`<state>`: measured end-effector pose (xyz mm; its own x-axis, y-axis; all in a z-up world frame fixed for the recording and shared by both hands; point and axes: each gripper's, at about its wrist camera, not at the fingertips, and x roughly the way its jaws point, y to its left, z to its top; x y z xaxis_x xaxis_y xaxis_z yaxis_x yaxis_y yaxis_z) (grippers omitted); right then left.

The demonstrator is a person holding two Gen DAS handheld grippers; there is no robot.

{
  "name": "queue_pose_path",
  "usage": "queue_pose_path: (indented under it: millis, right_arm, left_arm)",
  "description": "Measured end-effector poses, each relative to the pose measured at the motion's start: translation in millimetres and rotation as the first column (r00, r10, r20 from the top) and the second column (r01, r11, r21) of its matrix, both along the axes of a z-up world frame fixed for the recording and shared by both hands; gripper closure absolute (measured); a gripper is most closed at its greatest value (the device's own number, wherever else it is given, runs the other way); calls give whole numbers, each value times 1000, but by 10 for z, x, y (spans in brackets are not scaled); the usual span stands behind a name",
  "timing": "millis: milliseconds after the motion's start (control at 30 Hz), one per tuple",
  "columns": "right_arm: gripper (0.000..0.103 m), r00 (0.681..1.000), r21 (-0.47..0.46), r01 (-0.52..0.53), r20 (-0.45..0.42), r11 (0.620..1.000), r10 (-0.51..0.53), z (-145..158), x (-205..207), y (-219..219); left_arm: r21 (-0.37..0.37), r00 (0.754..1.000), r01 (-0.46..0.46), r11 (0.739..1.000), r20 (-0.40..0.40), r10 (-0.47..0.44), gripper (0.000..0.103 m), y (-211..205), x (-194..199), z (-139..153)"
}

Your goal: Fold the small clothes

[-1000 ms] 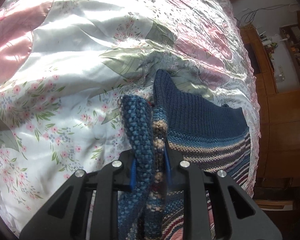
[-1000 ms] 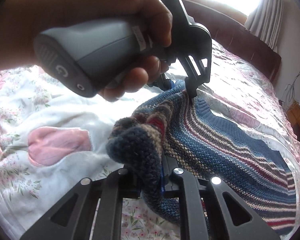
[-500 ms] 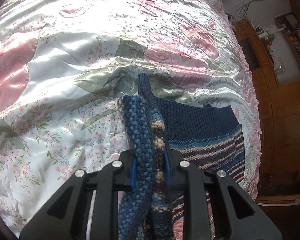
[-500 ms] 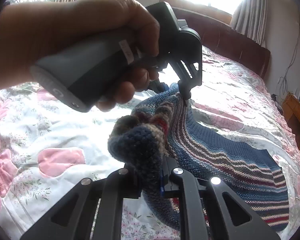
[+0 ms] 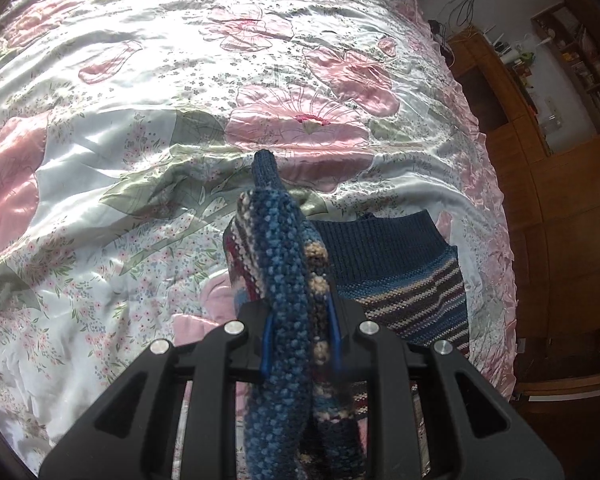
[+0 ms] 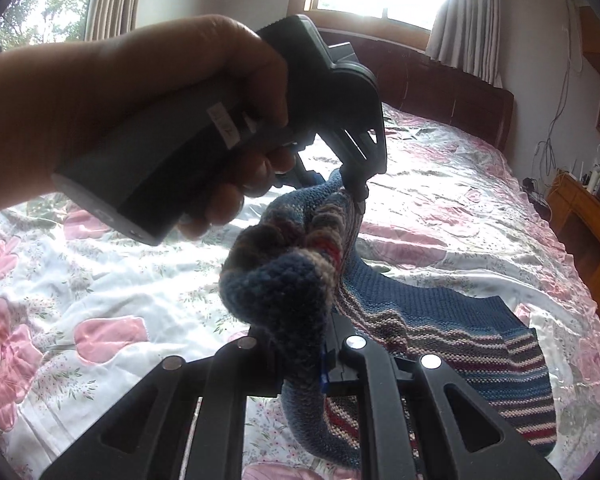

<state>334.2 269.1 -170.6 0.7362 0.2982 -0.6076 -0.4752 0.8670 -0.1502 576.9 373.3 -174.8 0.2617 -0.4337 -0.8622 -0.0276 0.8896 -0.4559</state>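
Item: striped knit garment point(image 6: 452, 336), small, blue with red and cream bands. Location: partly lifted off the bed point(image 5: 148, 128), its far plain-blue edge lying on the floral bedspread, its near edge raised.

Progress, as I judge it: fold begun, not finished. One edge is gathered and up; nothing yet lies doubled and flat. Left to do: carry the raised edge over the resting part, lay it down, smooth.

My left gripper point(image 5: 300, 332): fingers closed tight on a thick bunch of the knit, the fabric standing up between them.

My right gripper point(image 6: 300, 356): fingers likewise clamped on a rolled wad of the garment, just beside the left gripper's hold.
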Motion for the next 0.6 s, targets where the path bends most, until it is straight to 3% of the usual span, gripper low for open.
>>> queue_pose_path:
  millis: [600]
  right_arm:
    - [91, 994, 59, 107, 23, 993, -108, 288, 91, -863]
  left_arm:
    - [29, 997, 70, 997, 35, -71, 83, -1026, 137, 304]
